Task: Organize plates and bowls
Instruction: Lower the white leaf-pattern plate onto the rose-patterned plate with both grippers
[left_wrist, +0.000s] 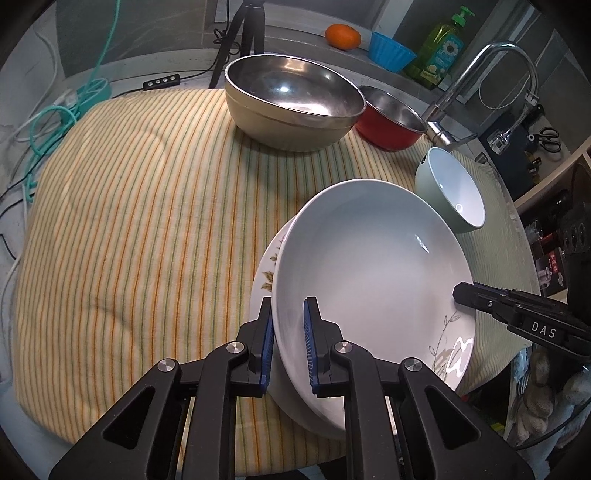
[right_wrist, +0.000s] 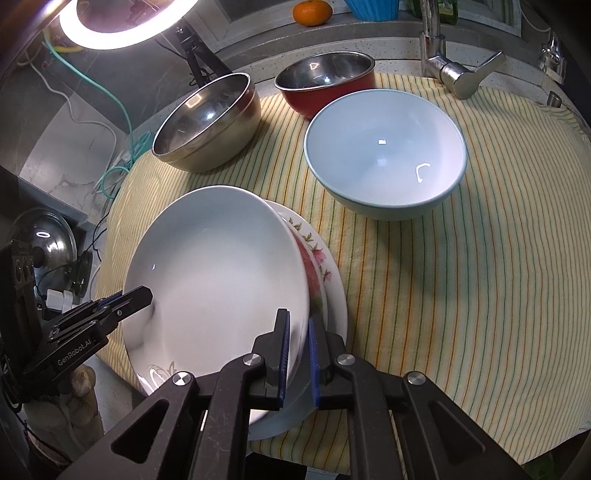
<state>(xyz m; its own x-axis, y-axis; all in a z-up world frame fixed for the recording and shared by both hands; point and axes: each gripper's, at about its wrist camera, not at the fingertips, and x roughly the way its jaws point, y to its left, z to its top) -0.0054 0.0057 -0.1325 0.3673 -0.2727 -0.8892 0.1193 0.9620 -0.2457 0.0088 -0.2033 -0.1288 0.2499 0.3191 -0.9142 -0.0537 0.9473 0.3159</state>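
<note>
A plain white deep plate sits on top of a flower-patterned plate on the striped cloth. My left gripper is shut on the white plate's near rim, one finger inside, one outside. My right gripper is shut on the same white plate at its opposite rim; the flowered plate lies under it. The right gripper shows in the left wrist view and the left gripper in the right wrist view. A pale green bowl stands behind the plates; it also shows in the left wrist view.
A large steel bowl and a red steel bowl stand at the back of the cloth. A tap rises at the back right. An orange, a blue cup and a soap bottle sit on the ledge. Cables lie at the left.
</note>
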